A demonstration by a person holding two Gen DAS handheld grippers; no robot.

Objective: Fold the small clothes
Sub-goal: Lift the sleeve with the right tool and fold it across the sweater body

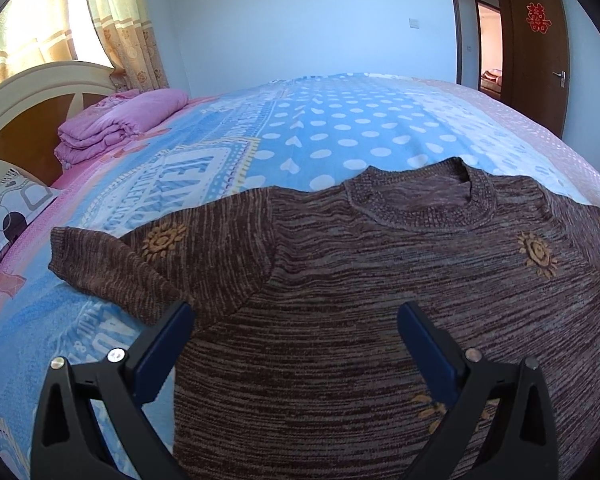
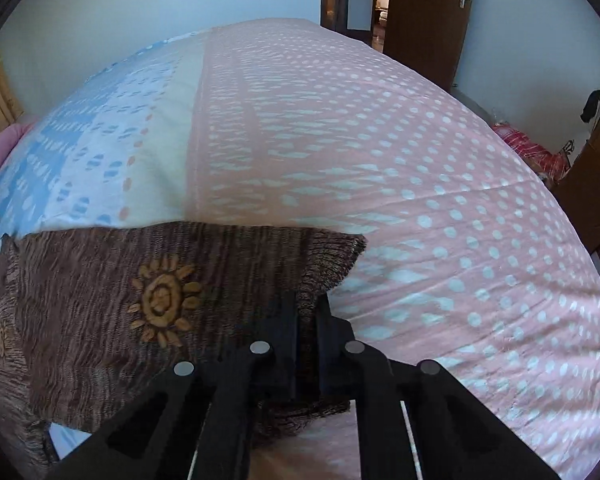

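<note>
Sweater lies flat, front up, on the bedspread, collar on the far side from both grippers. Right gripper is clamped tight on the right sleeve, near the cuff. Left gripper is wide open with nothing between its fingers, hovering over the chest just near-side of the collar; left sleeve sprawls outward, well left of the collar.

Step looks like the right-sleeve fold-in. To do it well:
- lift the sleeve only enough to clear the body
- carry it across toward the collar line, crease at the shoulder seam
- lay flat, then release
- left gripper could pin the chest so knit doesn't drag
</note>
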